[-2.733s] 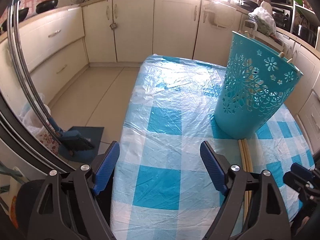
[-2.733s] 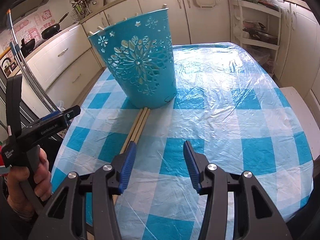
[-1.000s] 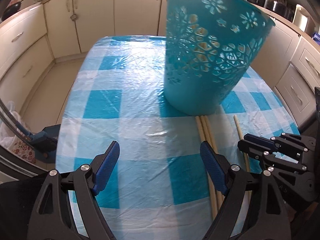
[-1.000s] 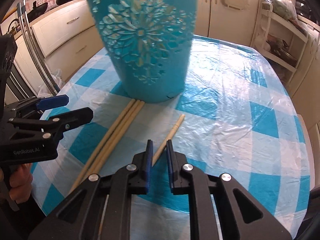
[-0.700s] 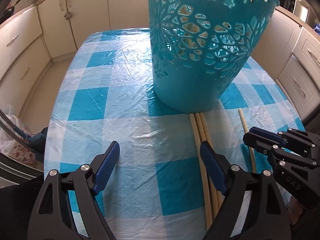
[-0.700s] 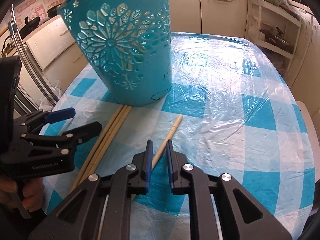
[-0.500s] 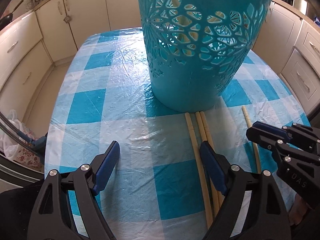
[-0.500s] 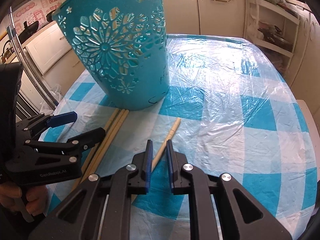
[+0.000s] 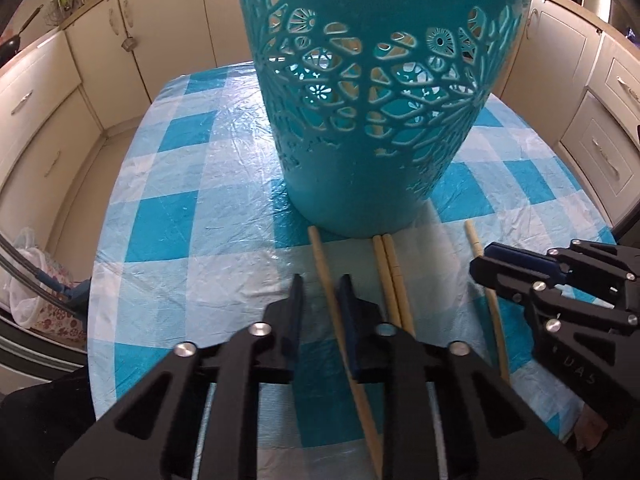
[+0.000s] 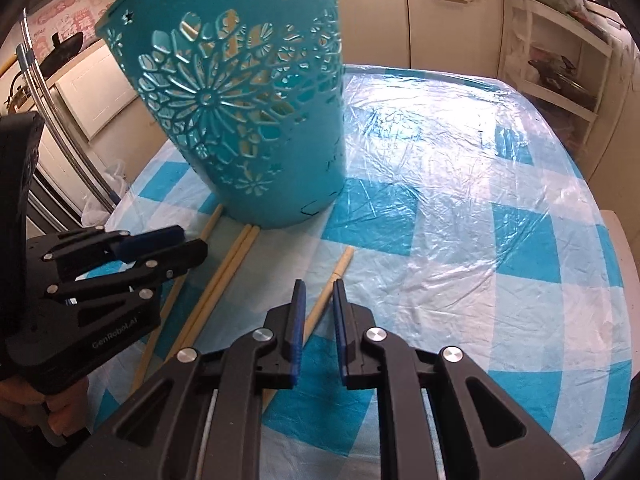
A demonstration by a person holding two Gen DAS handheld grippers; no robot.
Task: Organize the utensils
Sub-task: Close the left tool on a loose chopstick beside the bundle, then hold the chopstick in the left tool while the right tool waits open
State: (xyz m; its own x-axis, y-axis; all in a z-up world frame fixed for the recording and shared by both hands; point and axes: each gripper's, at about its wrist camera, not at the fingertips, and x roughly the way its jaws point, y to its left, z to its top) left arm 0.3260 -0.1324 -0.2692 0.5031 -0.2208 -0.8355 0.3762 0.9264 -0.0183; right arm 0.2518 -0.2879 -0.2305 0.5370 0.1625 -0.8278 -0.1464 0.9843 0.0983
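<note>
Left fingers [image 9: 297, 300]: just closed, clamping one chopstick [image 9: 325, 268].
Right fingers [image 10: 298, 308]: clenched on the right-hand chopstick [image 10: 340, 266].
Remaining pair [image 9: 390, 264]: between them, on the tablecloth [image 9: 192, 216].
Basket [image 9: 372, 120]: far side, touching stick ends.

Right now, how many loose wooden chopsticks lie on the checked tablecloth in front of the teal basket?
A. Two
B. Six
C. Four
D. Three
C: the left wrist view shows four chopsticks by the foot of the teal basket on the tablecloth: one single, a touching pair, and one more further right.
</note>
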